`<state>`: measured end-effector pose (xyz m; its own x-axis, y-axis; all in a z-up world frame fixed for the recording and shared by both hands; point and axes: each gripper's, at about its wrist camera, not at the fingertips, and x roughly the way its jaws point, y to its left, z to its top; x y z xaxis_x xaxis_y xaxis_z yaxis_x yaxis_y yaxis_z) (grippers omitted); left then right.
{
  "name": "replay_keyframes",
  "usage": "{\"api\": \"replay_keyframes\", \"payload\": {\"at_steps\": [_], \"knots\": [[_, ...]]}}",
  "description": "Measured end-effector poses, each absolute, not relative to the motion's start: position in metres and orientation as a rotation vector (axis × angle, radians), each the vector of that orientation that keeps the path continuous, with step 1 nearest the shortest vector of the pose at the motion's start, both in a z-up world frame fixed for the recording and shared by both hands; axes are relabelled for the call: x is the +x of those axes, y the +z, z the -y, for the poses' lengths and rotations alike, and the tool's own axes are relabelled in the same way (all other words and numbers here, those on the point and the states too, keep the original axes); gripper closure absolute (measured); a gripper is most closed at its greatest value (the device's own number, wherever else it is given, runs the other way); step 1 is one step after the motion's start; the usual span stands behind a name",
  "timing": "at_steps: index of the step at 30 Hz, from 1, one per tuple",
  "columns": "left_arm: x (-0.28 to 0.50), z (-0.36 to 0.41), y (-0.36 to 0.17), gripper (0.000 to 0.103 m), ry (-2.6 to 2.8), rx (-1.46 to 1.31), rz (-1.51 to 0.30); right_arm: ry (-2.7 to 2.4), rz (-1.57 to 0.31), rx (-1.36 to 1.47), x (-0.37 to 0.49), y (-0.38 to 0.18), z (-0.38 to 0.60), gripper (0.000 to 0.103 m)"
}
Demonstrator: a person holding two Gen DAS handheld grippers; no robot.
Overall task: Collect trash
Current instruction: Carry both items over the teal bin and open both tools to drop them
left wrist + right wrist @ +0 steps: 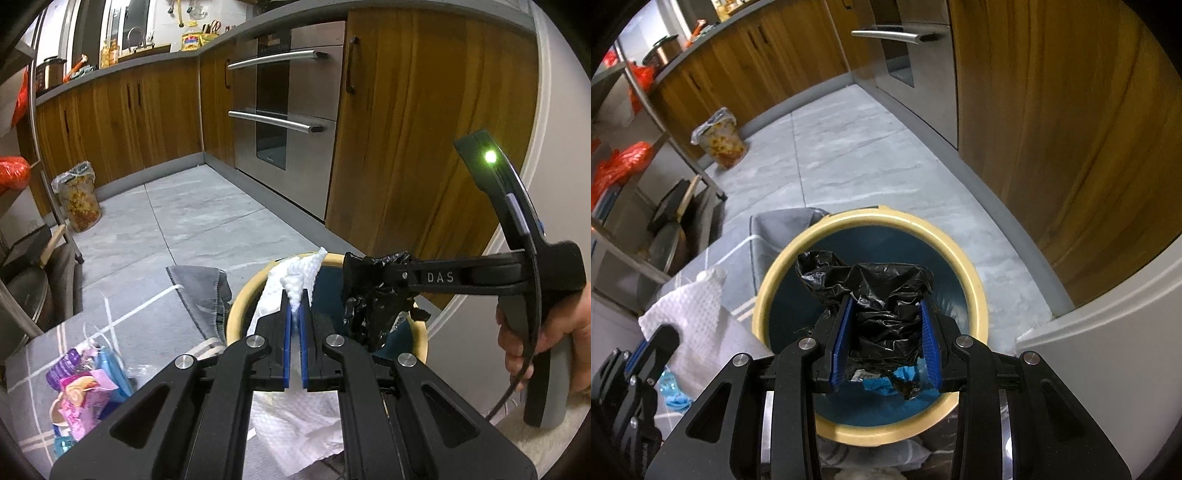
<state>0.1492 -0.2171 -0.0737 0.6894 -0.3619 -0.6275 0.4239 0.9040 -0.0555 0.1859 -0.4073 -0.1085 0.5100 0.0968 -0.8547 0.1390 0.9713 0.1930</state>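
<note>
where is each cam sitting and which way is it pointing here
Left wrist: sits on the left gripper, facing across the kitchen floor toward the oven; its fingers pinch a white paper towel by the bin's rim; the right gripper and the person's hand show too.
Right wrist: sits on the right gripper, facing down into the yellow-rimmed bin; its fingers clamp a black plastic bag; the left gripper shows at lower left.
Shared: bin, towel, bag, oven, floor.

Crumpled black bag (882,314) above beige-rimmed bin (964,266).
</note>
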Motion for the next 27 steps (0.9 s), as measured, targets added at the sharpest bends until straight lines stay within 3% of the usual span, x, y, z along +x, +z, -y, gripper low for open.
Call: {"api": "replay_keyframes", "payload": {"at_steps": [27], "knots": [[0.185, 0.247, -0.096, 0.098, -0.443, 0.050, -0.680, -0.060, -0.994, 0.196, 0.187, -0.110, 0.409, 0.062]]}}
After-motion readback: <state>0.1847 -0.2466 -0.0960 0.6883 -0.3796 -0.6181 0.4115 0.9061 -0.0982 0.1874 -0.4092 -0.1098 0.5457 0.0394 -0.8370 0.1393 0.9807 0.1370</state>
